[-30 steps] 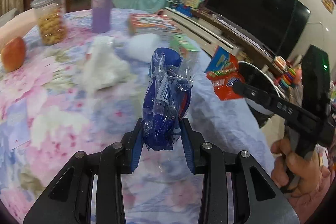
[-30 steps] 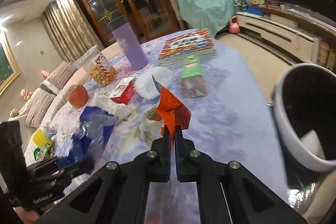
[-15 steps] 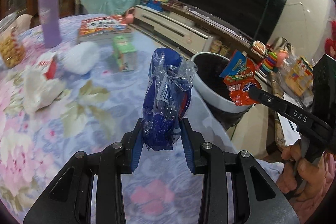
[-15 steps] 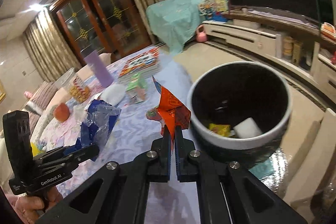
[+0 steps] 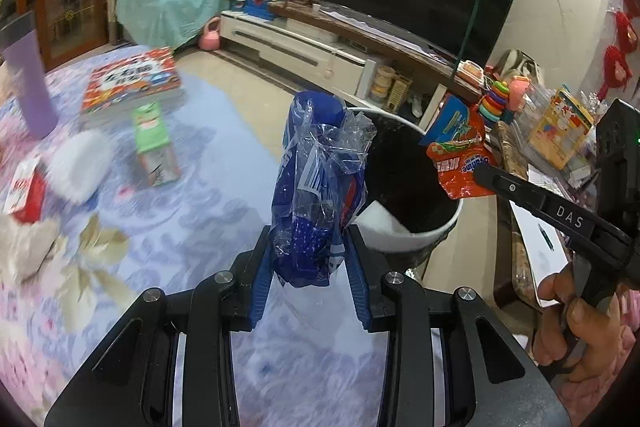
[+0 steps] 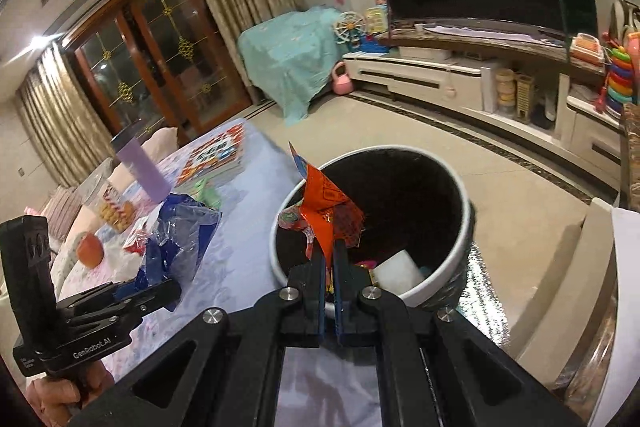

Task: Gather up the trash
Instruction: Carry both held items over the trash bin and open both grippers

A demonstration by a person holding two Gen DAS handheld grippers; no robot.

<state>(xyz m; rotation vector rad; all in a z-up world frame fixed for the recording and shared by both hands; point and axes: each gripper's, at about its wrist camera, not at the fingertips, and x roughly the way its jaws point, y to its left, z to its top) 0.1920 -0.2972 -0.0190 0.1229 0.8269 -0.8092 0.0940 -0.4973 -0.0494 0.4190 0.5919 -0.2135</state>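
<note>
My left gripper (image 5: 308,251) is shut on a crumpled blue and clear plastic bag (image 5: 316,187), held upright over the table's edge just short of the bin. The white bin with a black inside (image 5: 416,235) stands beside the table and holds some trash, including a white block (image 6: 400,269). My right gripper (image 6: 329,259) is shut on an orange snack wrapper (image 6: 326,213), which hangs over the bin's near rim (image 6: 280,263). In the left wrist view the right gripper (image 5: 480,173) and the wrapper (image 5: 460,159) show at the right, above the bin. The blue bag (image 6: 180,235) shows at the left in the right wrist view.
On the floral tablecloth (image 5: 200,211) lie a green carton (image 5: 154,143), a picture book (image 5: 134,79), a purple tumbler (image 5: 28,83), a white wad (image 5: 78,167), a red and white box (image 5: 24,187) and an apple (image 6: 90,249). A TV stand (image 6: 460,83) lines the far wall.
Both grippers have swung right from over the table toward the bin, each keeping its hold. The bin now sits right under the orange wrapper and close ahead of the blue bag.
</note>
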